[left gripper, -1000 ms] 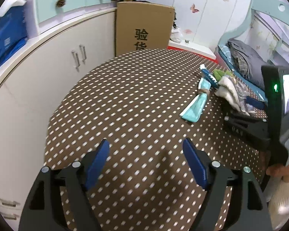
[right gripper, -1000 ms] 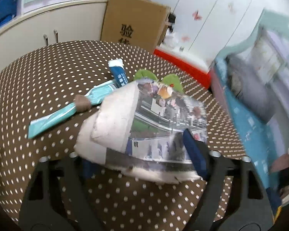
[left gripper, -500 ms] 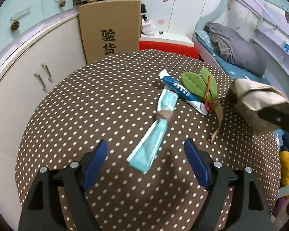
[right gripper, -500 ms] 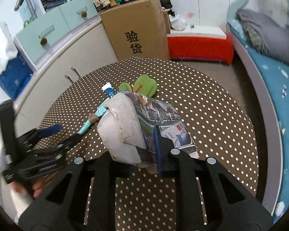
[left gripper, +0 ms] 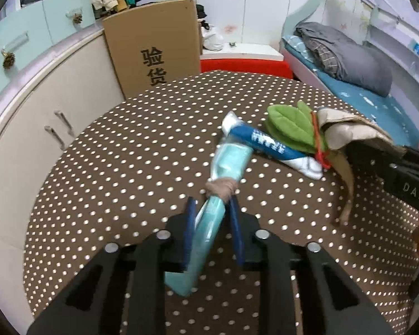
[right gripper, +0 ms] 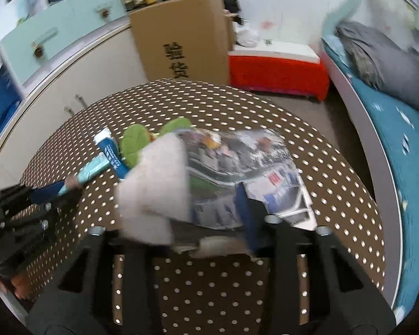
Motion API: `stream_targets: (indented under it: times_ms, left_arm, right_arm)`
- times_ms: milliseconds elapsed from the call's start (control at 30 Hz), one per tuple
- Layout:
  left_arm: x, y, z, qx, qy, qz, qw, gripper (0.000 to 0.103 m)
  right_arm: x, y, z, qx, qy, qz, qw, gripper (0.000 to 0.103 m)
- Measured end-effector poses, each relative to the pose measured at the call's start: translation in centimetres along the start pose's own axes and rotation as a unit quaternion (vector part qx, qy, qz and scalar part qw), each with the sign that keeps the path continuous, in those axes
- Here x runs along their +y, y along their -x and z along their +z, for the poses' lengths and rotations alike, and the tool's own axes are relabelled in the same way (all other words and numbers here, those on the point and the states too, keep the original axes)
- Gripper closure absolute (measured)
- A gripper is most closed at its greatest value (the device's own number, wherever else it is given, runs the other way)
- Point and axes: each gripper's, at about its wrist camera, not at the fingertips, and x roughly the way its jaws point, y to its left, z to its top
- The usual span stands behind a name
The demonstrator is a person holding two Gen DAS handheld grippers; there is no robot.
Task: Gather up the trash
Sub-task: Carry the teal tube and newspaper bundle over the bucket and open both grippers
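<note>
Since a second ago, the left gripper (left gripper: 212, 217) has reached the teal twisted wrapper (left gripper: 209, 223) mid-bench, jaws closing on it. Right gripper (right gripper: 209, 212), jaws opening slightly, clamps the crumpled printed newspaper (right gripper: 231, 173) above the bench's right edge.

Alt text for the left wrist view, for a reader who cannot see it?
The left gripper is closing on a teal wrapper tied with a brown band, on a brown polka-dot tablecloth. Beyond lie a blue-and-white tube and green felt leaves; at right, the right gripper holds crumpled paper.
</note>
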Motion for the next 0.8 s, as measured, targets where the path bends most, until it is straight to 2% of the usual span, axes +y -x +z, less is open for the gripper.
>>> stream_targets:
  times_ms: [33,67,133,433,567,800]
  left_arm:
    - [0.3,0.2,-0.1,0.001,0.007,-0.004,1.0000,0.086]
    - [0.6,0.5,-0.2,0.001,0.015,-0.007,0.9999,0.090]
    - [1.1,1.2,-0.5,0.000,0.028,-0.001,0.9996,0.091]
    - [0.8,4.4,-3.1,-0.011,0.044,0.003,0.9990,0.091]
    - [0.5,5.9,-3.9,-0.020,0.050,-0.007,0.9985,0.091]
    - [-2.2,8.1,-4.7,-0.031,0.041,-0.022,0.9984,0.091]
  right_arm:
    - [0.2,0.4,0.0,-0.002,0.004,-0.002,1.000,0.083]
    - [0.3,0.7,-0.1,-0.004,0.007,-0.003,1.000,0.086]
    - [-0.1,1.6,-0.1,-0.009,0.003,-0.005,1.000,0.088]
    - [-2.4,7.3,-1.6,-0.029,-0.032,0.002,0.999,0.091]
    - [-3.1,9.1,-2.5,-0.034,-0.041,0.003,0.999,0.093]
    - [-4.7,12.0,-4.3,-0.042,-0.065,0.002,0.997,0.096]
